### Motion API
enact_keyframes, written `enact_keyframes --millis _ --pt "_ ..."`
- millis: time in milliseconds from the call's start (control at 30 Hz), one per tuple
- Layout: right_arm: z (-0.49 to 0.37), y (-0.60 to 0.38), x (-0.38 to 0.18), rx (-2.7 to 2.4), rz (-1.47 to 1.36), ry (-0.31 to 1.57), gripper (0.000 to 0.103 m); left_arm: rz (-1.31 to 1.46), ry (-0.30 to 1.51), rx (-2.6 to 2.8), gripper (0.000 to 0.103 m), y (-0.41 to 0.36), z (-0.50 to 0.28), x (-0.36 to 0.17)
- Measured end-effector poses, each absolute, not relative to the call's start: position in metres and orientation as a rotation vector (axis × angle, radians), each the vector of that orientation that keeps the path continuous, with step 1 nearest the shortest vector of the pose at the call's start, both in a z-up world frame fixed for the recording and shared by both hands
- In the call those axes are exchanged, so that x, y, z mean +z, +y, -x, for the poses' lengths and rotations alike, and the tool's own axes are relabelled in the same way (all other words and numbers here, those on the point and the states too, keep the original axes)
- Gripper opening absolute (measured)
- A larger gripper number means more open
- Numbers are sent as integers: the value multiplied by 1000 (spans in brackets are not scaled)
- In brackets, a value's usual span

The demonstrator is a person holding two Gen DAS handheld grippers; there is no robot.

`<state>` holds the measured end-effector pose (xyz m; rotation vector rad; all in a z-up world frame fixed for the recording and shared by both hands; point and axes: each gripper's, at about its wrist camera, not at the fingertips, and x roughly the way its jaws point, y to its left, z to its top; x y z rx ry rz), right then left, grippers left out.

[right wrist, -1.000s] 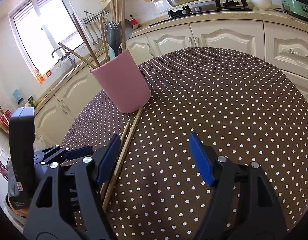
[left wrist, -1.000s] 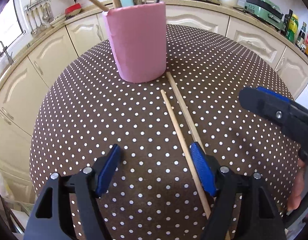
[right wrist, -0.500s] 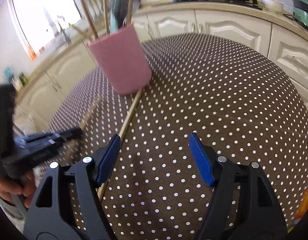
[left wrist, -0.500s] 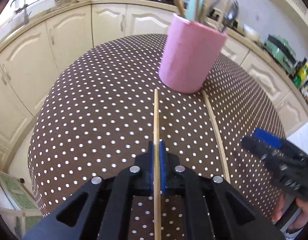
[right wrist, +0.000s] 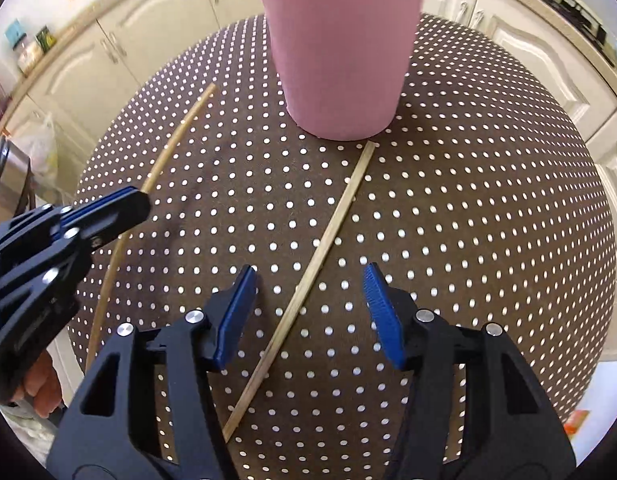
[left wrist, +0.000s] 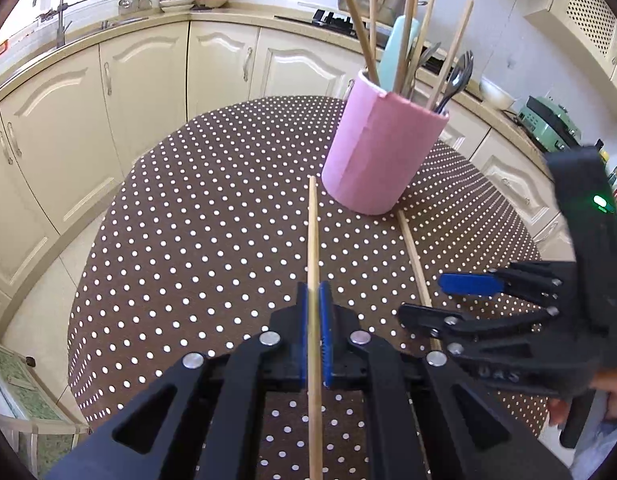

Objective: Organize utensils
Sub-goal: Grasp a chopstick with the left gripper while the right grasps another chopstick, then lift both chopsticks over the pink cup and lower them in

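My left gripper (left wrist: 314, 300) is shut on a wooden chopstick (left wrist: 312, 232), lifted off the table and pointing toward the pink utensil holder (left wrist: 382, 152), which holds several chopsticks, a spoon and a fork. A second chopstick (right wrist: 320, 248) lies flat on the dotted cloth, one end near the holder's (right wrist: 340, 48) base. My right gripper (right wrist: 308, 284) hovers over that chopstick, which runs between the two blue pads; the jaws are closing and the pads do not touch it. In the right wrist view the left gripper (right wrist: 132, 204) and its held chopstick (right wrist: 168, 152) show at the left.
The round table (left wrist: 188, 208) wears a brown cloth with white dots. Cream kitchen cabinets (left wrist: 140, 80) curve around it, with a counter, a hob and a pot behind. A hand (right wrist: 40, 384) grips the left tool's handle at the lower left of the right wrist view.
The left gripper shut on one chopstick and raised it off the cloth. The right gripper swung in over the other chopstick, tilted downward, and its jaws have narrowed.
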<state>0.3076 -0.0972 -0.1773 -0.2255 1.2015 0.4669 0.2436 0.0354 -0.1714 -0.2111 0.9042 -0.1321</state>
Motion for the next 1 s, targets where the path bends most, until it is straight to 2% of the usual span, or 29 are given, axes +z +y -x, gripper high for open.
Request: enact_keyframes --millis 100,167,233,367,700,1000 --pt "-318 -87 -178 441 282 1230 49 217 898 -138 6 38 -243 -169" --pt "-322 -81 -178 431 311 1237 40 226 894 -144 6 40 -243 -168" --pt "-325 -83 -177 429 301 1245 21 232 892 -147 6 41 -243 -166" --pt "-338 -94 -174 436 244 1266 10 236 880 -155 6 44 -242 -162" --pt "-334 -146 -170 487 85 1226 6 231 839 -202 6 37 -236 -152" --pt "-299 -219 -143 536 -98 1053 6 227 737 -270 6 24 -223 -136"
